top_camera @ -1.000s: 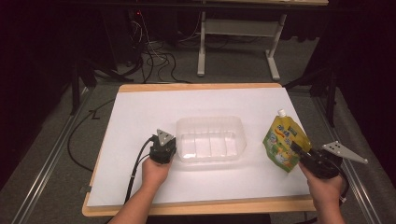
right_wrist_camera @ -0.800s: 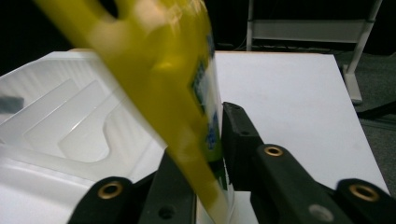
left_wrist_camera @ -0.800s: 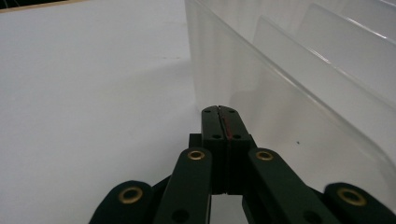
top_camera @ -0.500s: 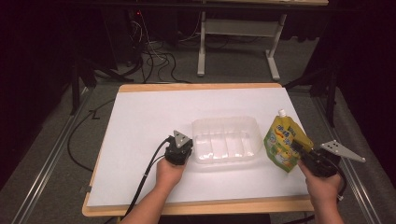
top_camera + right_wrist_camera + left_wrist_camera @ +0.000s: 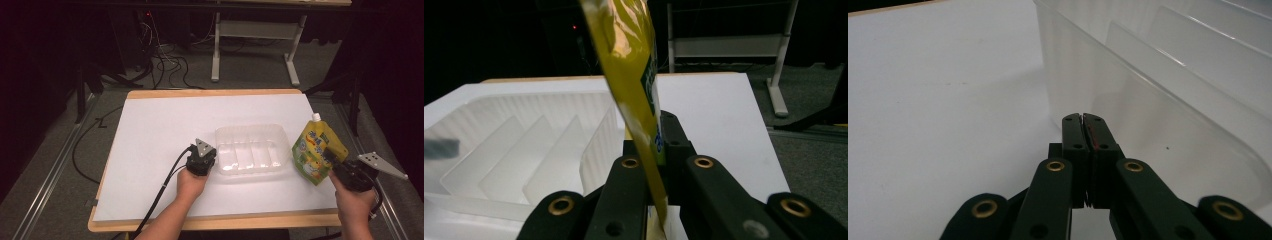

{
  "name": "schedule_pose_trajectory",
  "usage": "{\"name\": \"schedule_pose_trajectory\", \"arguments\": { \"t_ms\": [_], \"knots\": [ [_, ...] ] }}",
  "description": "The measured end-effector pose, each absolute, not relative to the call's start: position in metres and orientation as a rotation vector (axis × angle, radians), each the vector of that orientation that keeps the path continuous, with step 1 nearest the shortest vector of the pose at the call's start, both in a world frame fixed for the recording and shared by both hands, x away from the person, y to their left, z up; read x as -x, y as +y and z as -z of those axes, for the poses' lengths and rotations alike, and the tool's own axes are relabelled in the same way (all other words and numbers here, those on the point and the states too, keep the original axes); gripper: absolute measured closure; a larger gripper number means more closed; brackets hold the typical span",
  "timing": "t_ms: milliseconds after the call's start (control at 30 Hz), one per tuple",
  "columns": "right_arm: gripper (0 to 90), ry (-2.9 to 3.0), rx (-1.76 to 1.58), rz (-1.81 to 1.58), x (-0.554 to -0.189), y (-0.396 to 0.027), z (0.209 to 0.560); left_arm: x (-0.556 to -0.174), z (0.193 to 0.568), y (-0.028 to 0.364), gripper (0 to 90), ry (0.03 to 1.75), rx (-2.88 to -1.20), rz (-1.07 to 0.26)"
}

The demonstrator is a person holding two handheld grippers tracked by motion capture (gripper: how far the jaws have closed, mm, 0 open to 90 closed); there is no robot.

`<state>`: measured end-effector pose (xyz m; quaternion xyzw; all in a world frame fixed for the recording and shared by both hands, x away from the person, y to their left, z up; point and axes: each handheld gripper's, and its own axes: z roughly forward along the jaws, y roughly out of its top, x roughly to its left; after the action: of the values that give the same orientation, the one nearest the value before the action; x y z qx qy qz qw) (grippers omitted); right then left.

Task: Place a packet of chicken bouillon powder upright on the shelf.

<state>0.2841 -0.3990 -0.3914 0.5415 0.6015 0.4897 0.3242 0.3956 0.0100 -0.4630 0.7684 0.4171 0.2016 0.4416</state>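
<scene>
Clear plastic tray (image 5: 252, 149): rectangular, rounded corners, ribbed floor, translucent walls; centre-right of the high view, on a white sheet (image 5: 160, 130). Glossy yellow-green spouted pouch (image 5: 317, 149): right of frame, pinched edge-on by the right gripper (image 5: 334, 161). Left gripper (image 5: 205, 161): jaws pressed together, empty, at the tray's lower-left corner.

Wooden table (image 5: 210, 93) under a white sheet (image 5: 165, 130), dark room behind.
The sheet covers nearly the whole tabletop, leaving wood bare along the edges. On the grey floor beyond the far edge lie tangled black cables (image 5: 165, 65) beside a white metal frame (image 5: 255, 30).
</scene>
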Motion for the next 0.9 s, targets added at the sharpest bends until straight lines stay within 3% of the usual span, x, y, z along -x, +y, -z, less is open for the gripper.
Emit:
{"name": "schedule_pose_trajectory", "arguments": {
  "t_ms": [200,400,667,767,900],
  "knots": [
    [90.0,1.523,-1.414,-1.303,-0.277,-0.402,0.383,-0.400,0.461,0.010,87.2,1.044,-1.907,-0.502],
    [90.0,1.486,-1.404,-1.324,-0.272,-0.404,0.375,-0.398,0.455,0.024,79.4,1.017,-1.907,-0.528],
    [90.0,1.446,-1.377,-1.345,-0.266,-0.403,0.360,-0.374,0.437,0.089,63.0,0.988,-1.854,-0.567],
    [90.0,1.428,-1.353,-1.374,-0.263,-0.402,0.349,-0.360,0.434,0.121,56.7,1.007,-1.806,-0.533],
    [90.0,1.397,-1.306,-1.422,-0.259,-0.396,0.327,-0.354,0.435,0.134,51.2,1.014,-1.749,-0.494]
  ]
}}
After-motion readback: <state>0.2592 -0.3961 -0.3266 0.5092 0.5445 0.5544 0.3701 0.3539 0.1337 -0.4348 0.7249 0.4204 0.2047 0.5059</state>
